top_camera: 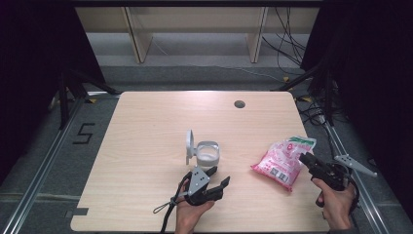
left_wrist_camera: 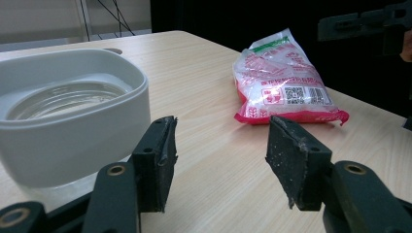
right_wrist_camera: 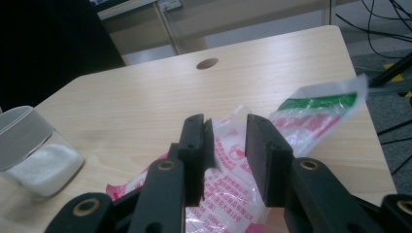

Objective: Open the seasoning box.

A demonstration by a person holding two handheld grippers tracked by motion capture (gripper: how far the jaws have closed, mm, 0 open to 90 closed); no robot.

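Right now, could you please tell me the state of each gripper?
Left gripper: open, nothing between its jaws, beside the white container.
Right gripper: open, jaws apart over the pink bag, not gripping it.

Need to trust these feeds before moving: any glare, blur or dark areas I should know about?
High view: evenly lit table, black surroundings on both sides. Left gripper view: sharp, glare patch on the pink bag; dark background behind. Right gripper view: near part of the bag by the jaws is blurred; white container soft at the frame's left edge.

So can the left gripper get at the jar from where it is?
Probably yes: the left gripper sits just short of the jar, jaws apart and empty, lid swung up on the far side, bare table between.
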